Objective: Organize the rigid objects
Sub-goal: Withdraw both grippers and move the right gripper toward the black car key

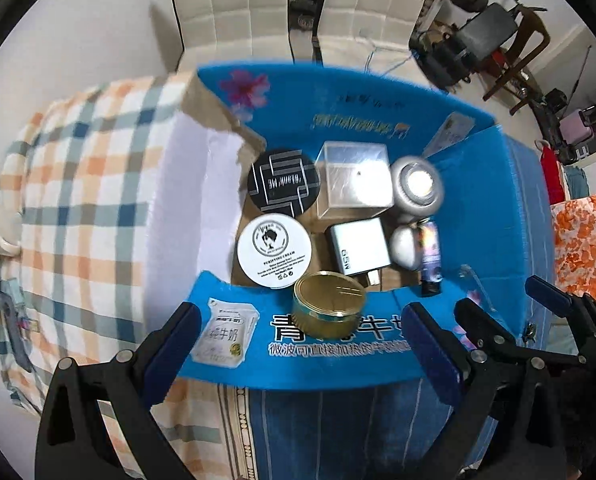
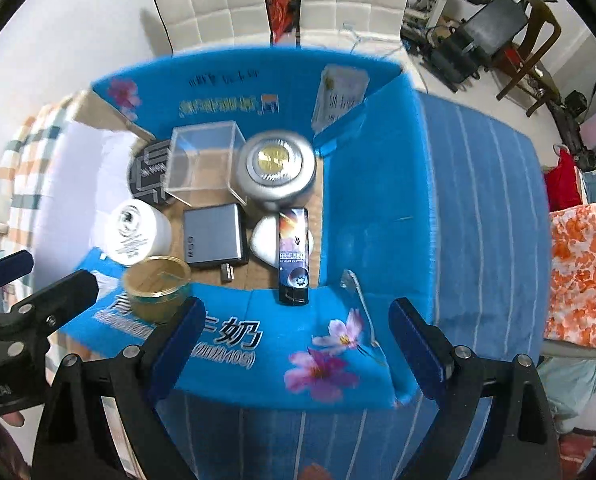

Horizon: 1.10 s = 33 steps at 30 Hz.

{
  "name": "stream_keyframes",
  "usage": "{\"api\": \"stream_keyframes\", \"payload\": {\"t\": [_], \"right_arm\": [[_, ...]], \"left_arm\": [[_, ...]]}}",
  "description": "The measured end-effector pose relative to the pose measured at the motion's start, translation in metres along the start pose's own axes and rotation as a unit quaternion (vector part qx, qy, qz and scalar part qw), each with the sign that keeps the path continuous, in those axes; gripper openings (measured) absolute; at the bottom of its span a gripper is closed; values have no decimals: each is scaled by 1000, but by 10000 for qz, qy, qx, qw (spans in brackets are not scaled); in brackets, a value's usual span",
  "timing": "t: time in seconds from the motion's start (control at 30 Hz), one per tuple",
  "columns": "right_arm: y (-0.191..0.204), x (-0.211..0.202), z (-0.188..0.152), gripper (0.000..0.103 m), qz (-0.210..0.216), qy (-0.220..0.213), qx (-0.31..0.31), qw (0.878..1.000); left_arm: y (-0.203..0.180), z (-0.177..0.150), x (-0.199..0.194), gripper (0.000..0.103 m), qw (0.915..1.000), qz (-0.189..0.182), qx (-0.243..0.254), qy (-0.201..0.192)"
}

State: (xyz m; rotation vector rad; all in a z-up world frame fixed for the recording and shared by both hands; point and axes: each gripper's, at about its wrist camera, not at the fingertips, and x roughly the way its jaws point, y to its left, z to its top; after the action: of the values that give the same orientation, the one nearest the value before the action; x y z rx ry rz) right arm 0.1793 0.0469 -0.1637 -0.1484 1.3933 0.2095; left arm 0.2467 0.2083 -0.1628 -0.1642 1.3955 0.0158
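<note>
We hold both the left gripper [image 1: 302, 344] and right gripper [image 2: 294, 344] with jaws apart and empty, the blue box [image 1: 478, 184] already packed, nothing visibly left outside.

Blue carton [image 1: 478, 184] on striped bed [image 2: 478, 200]
</note>
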Motion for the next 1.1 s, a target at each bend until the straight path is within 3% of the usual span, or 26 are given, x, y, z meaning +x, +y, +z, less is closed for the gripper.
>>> {"api": "stream_keyframes", "payload": {"t": [0.13, 0.4, 0.67, 0.93, 1.1], "right_arm": [[-9, -40, -5, 95, 112, -273, 61, 9995], [-23, -119, -26, 95, 304, -884, 132, 9955], [-38, -179, -53, 95, 524, -1239, 111, 9908], [-73, -209, -72, 95, 579, -1495, 357, 9864], [-145, -188, -83, 95, 141, -1304, 1251, 9834]], "left_arm": [[-11, -9, -26, 103, 9989, 171, 141, -404], [-17, -29, -79, 103, 9950, 168, 82, -985], [-28, -47, -113, 103, 9922, 256, 27, -1221], [-35, -61, -129, 103, 9883, 334, -234, -1471], [-50, -64, -105, 103, 9895, 258, -357, -1377]]}}
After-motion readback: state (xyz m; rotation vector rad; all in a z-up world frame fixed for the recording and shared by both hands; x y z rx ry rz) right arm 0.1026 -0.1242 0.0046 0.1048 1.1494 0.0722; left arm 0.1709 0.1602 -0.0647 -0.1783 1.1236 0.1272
